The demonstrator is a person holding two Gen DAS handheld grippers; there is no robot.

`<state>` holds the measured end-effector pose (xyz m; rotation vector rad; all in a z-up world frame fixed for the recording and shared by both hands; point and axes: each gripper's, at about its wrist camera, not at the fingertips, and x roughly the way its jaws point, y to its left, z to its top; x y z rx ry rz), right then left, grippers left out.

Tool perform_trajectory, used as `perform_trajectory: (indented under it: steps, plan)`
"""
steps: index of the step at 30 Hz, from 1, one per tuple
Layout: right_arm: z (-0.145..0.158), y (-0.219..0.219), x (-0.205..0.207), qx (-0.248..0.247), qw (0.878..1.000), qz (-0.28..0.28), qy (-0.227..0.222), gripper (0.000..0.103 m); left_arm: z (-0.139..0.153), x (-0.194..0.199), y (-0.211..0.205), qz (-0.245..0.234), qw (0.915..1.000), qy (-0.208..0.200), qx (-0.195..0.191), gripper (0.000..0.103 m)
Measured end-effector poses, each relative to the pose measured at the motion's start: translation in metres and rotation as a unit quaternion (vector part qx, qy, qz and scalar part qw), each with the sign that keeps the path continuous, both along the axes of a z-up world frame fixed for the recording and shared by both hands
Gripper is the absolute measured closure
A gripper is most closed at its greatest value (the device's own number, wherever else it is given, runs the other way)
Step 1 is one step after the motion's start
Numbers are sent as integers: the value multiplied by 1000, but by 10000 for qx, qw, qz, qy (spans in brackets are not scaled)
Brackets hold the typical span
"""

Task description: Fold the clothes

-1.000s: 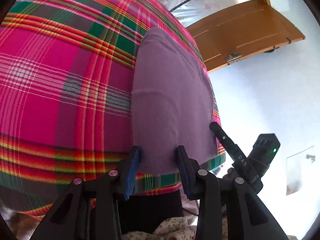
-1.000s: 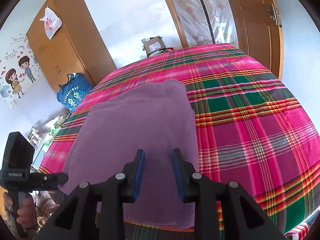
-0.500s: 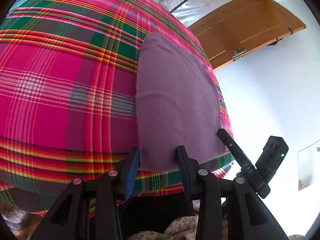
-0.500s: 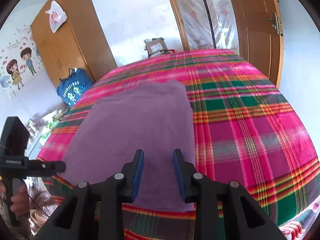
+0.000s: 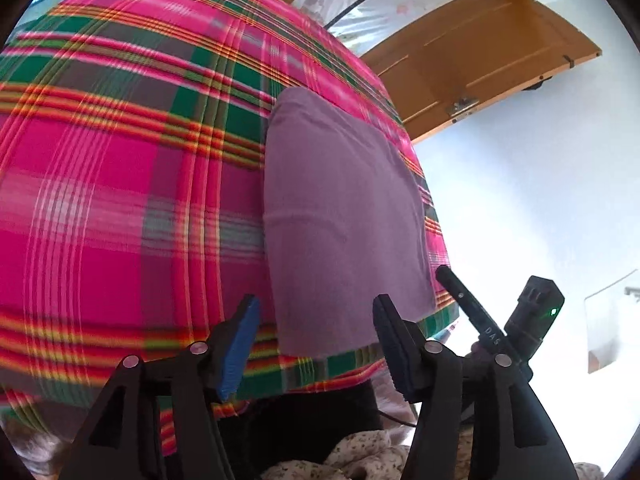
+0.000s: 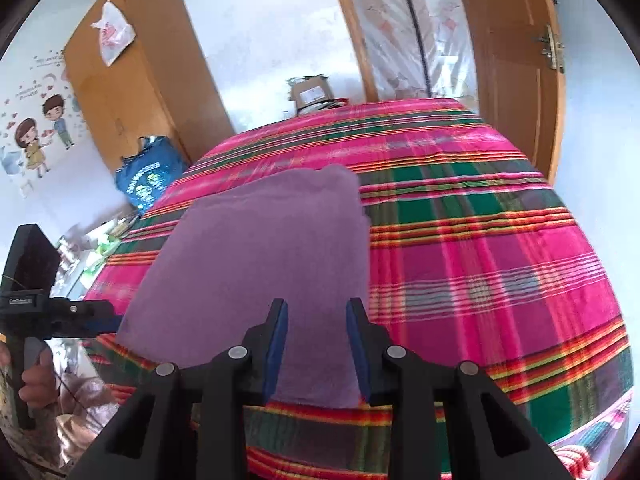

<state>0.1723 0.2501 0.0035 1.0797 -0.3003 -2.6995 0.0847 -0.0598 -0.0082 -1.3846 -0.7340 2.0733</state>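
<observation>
Hovering your left gripper (image 5: 316,340) at bottom centre, jaws opening wide, nothing pinched; the folded purple garment (image 5: 344,216) lies mid-frame on the plaid bedspread (image 5: 120,184). Right wrist view: your right gripper (image 6: 316,344) bottom centre, jaws opening, empty, purple garment (image 6: 264,264) centre-left, its near edge behind the jaws.

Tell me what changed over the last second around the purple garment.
Both claws are opening: the left claw has spread clearly wider, the right claw only a little. Neither grips the folded purple garment; its near edge lies in line with the gaps, pads clear of it. The garment stays folded flat in the same spot on the plaid bedcover.
</observation>
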Motion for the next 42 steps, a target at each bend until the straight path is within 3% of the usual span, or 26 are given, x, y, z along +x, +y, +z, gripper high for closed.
perform_trajectory:
  steps: [6,11,15,22,30,42]
  plan:
    - [-6,20,-19,-506,9984,71,-251,60,-4,-31,-10,-30,9991,-262,325,36]
    - [-21,35,-44,-990,9928,154,-652,58,-25,-51,-11,-211,9936,-823,748,35]
    - [-29,45,-57,-1316,9880,264,-765,58,-20,-58,-8,-147,9969,-571,515,32]
    - [-40,53,-75,-1929,9759,433,-922,56,-28,-59,-15,-210,9947,-687,729,31]
    - [-46,48,-90,-1905,9737,706,-1033,54,-29,-86,12,-450,9937,-665,775,30]
    - [-44,37,-104,-1982,9672,1171,-1078,40,-29,-100,27,-719,9913,-667,875,28]
